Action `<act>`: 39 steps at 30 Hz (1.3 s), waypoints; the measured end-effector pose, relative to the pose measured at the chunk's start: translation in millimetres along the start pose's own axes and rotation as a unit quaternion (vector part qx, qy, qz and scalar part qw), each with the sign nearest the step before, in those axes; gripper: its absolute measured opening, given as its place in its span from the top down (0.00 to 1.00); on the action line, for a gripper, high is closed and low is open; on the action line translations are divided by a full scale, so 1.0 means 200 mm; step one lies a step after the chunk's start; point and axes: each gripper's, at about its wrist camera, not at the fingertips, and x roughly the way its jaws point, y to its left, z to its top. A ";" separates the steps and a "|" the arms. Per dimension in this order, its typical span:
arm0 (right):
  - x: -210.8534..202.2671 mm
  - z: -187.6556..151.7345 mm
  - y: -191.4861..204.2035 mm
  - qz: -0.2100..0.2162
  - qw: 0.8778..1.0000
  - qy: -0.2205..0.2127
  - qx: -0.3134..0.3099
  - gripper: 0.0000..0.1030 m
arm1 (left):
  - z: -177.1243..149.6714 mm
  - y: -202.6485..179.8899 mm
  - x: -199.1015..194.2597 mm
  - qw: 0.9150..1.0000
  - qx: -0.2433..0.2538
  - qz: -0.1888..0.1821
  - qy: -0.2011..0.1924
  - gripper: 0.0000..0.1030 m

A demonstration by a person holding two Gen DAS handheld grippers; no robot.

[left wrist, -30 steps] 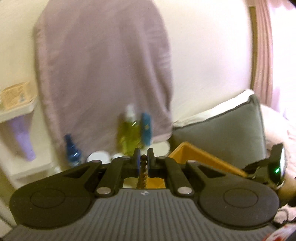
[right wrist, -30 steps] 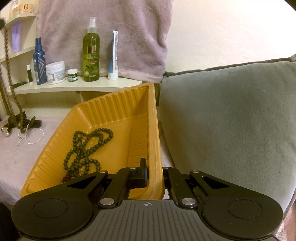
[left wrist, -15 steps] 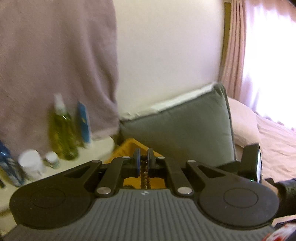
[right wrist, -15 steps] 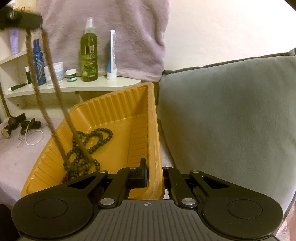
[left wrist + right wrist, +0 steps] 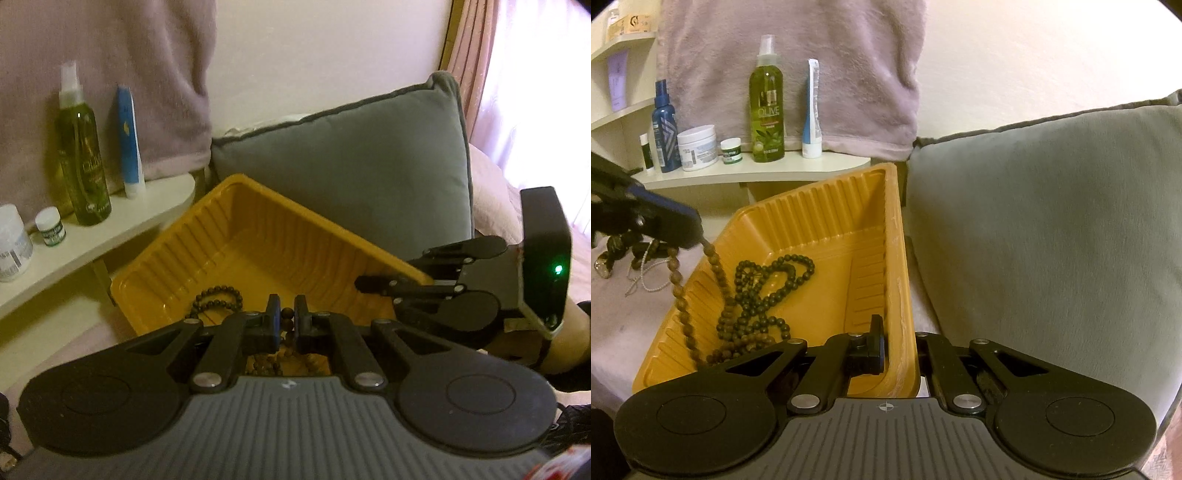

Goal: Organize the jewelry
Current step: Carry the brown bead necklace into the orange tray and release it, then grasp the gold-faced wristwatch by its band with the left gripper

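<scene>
Right wrist view: my right tongs (image 5: 899, 350) pinch the tray (image 5: 827, 225) by its right rim; my left tongs (image 5: 287, 319) grip brown beads (image 5: 679, 280) trailing into the tray's left side, beside dark beads (image 5: 768, 291).

L: my left gripper (image 5: 287, 320) tilted down, jaws pinched nearly shut on the brown bead strand (image 5: 680, 284) hanging from its tips | R: my right gripper (image 5: 899, 341) tilted down, jaws clamped on the yellow tray (image 5: 899, 280) wall, one finger inside, the other outside
</scene>
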 end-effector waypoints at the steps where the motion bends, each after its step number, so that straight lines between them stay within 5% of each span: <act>1: 0.00 0.00 0.00 0.000 1.000 0.000 0.000 0.96 | 0.00 0.00 0.01 1.000 0.000 0.001 0.001 0.94; 6: 0.00 0.00 0.00 -0.001 1.000 0.000 0.001 0.96 | 0.00 0.01 0.01 1.000 -0.004 0.009 0.000 0.91; 8: 0.00 0.00 0.00 -0.001 1.000 0.000 0.001 0.96 | 0.00 0.02 0.00 1.000 -0.008 0.013 -0.006 0.74; 16: 0.00 0.00 -0.01 0.000 1.000 0.001 0.003 0.96 | -0.05 0.10 -0.18 0.993 -0.049 0.092 -0.061 0.71; 24: 0.01 -0.01 -0.01 0.000 1.000 0.001 0.001 0.96 | -0.24 0.34 -0.50 0.954 -0.136 0.237 -0.121 0.70; 32: 0.01 -0.01 0.00 -0.002 1.000 0.003 -0.001 0.96 | -0.48 0.57 -0.66 0.919 -0.190 0.329 -0.109 0.70; 39: 0.01 -0.01 0.00 -0.005 1.000 0.007 -0.007 0.96 | -0.67 0.60 -0.56 0.913 -0.220 0.333 -0.090 0.70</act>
